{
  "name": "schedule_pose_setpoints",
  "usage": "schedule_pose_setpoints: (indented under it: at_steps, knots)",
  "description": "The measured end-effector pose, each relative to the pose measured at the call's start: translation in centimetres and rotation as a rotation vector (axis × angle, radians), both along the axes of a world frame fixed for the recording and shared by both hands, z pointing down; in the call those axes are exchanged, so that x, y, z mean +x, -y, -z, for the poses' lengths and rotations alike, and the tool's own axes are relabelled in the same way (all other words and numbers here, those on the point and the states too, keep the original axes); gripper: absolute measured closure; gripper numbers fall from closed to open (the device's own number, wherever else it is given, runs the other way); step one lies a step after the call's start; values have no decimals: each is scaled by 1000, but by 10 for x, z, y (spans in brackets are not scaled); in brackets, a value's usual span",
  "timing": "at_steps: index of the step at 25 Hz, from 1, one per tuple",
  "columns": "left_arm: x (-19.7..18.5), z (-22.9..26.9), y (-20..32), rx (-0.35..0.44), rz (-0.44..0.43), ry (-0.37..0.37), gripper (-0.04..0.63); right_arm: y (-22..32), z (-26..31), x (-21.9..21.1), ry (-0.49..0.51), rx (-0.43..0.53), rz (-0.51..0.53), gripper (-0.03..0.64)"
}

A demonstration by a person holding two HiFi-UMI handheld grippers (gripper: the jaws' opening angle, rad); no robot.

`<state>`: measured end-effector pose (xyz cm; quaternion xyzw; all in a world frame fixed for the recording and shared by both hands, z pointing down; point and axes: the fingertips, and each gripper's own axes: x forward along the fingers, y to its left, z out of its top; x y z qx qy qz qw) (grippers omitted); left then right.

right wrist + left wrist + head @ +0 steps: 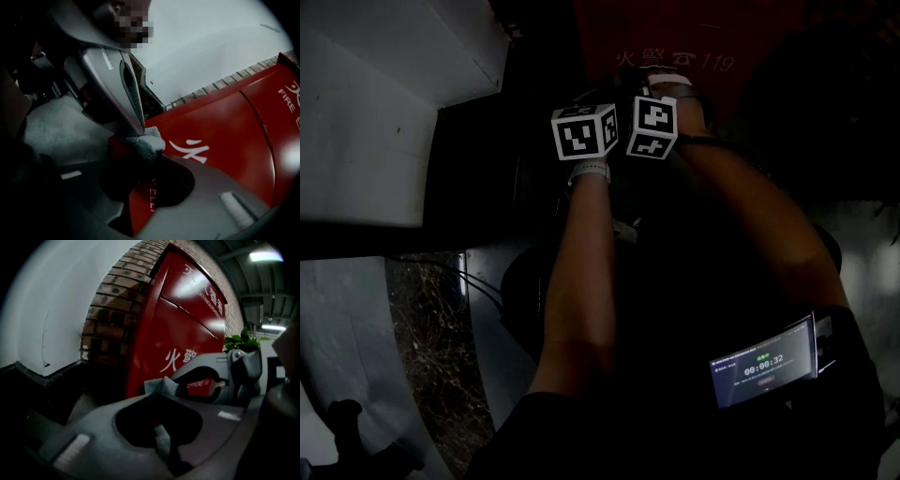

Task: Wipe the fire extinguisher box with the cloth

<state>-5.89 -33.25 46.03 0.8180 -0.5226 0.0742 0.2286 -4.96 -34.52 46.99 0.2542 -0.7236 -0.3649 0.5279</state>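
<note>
Nearest the head camera, low right, a phone point(764, 364) shows a timer screen. Both forearms reach forward from there, with the marker cubes point(584, 131) side by side and nearly touching. Left gripper point(159, 395): jaws closed on the grey cloth point(158, 385), one corner sticking out past the tips. Right gripper point(152, 157): jaws also together, pinching the same cloth at its tip, and more grey cloth shows at the left of that view. The two grippers meet tip to tip at the cloth. I see the cloth right up at the red front of the fire extinguisher box point(187, 319), but I can't tell if it touches. White characters on the box door. Beside the box is a brick wall point(117, 296), then a white wall point(51, 310). Further off are a green plant point(243, 341) and ceiling lights point(266, 256)
</note>
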Motion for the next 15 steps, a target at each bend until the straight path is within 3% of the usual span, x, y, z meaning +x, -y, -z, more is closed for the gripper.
schedule_pose_setpoints:
  at_steps: [7,12,15]
  knots:
    - [43,15,-9,42,-84,-44,594,-2,13,42,5,19,-59,545]
    - [81,7,-12,59,-165,-2,594,7,9,82,9,6,-112,545]
    - [100,7,-14,62,-184,-45,594,12,8,109,19,3,-150,545]
